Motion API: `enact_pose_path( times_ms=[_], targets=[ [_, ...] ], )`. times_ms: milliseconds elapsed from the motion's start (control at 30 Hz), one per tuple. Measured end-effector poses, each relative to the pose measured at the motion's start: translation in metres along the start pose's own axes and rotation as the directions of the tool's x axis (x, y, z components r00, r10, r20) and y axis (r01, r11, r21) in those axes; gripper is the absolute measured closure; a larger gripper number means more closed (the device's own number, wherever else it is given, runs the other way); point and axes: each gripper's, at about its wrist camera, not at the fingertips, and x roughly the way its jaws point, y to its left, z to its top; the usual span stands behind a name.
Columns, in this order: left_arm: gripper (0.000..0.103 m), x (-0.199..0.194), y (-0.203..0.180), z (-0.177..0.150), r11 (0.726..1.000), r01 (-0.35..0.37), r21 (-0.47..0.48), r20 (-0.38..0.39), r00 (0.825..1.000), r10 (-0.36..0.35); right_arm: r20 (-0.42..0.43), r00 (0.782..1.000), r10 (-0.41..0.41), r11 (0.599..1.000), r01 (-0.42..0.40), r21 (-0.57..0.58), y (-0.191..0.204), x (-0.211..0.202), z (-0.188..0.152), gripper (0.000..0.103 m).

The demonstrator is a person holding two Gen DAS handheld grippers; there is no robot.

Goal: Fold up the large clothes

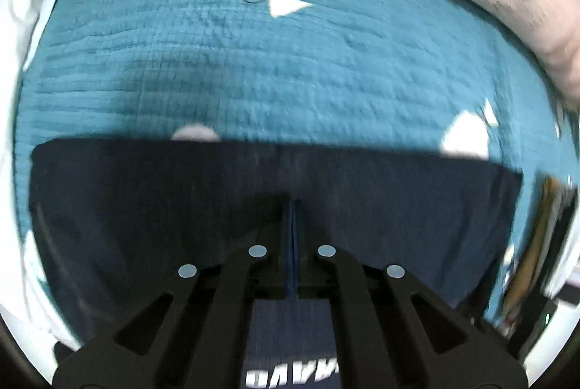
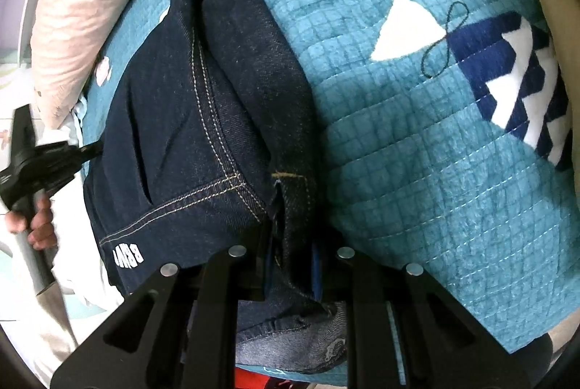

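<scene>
1. The dark denim jeans [image 2: 203, 121] lie folded into a compact bundle on a teal quilted bedspread [image 2: 417, 171], with a pink pillow [image 2: 90, 1] just beyond them along the bed's far side.
2. The right gripper [image 2: 291, 266] has its jaws closed down to a narrow gap on a thick bunch of denim near the fly and seam junction; cloth fills the space between its fingers, so it has a firm hold on that edge of the bundle.
3. The left gripper [image 1: 293, 244] points down over the flat dark panel of the same jeans [image 1: 145, 208]. Its fingers are pressed fully together. No cloth shows between them, and the wrist view alone cannot settle whether a thin layer is pinched at the tips.
4. From the right wrist view, the left gripper [image 2: 87, 151] reaches the bundle's far side edge, held by the person's hand [image 2: 40, 222].
5. Judged from this, the step in hand is a late fold: both ends of the bundle are being taken up, or pinned, for another fold or a tidy-up.
6. The next move calls for both hands to travel together, keeping the layers stacked. If the left jaws hold nothing, they need to reopen and take the edge first.
7. The white lettering [image 2: 127, 256] on the hem faces up near the right gripper.
</scene>
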Motion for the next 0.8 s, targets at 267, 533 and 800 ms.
enact_pose_path(
  times_ms=[267,533,800],
  targets=[
    [0.101,0.034,0.014,-0.036,0.994,0.096,-0.058,-0.107,0.989,-0.102,0.008,1.000,-0.001,1.000,0.001,0.016,0.006,0.006,-0.002,0.089],
    [0.103,-0.007,0.016,-0.096,0.990,0.124,-0.073,-0.276,0.951,-0.140,0.011,1.000,-0.028,1.000,0.028,0.011,0.010,0.007,-0.002,0.089],
    [0.101,0.043,0.041,-0.118,0.960,0.115,-0.255,-0.319,0.927,-0.196,0.039,0.999,0.035,0.998,-0.037,0.057,-0.002,0.008,-0.006,0.089]
  ],
)
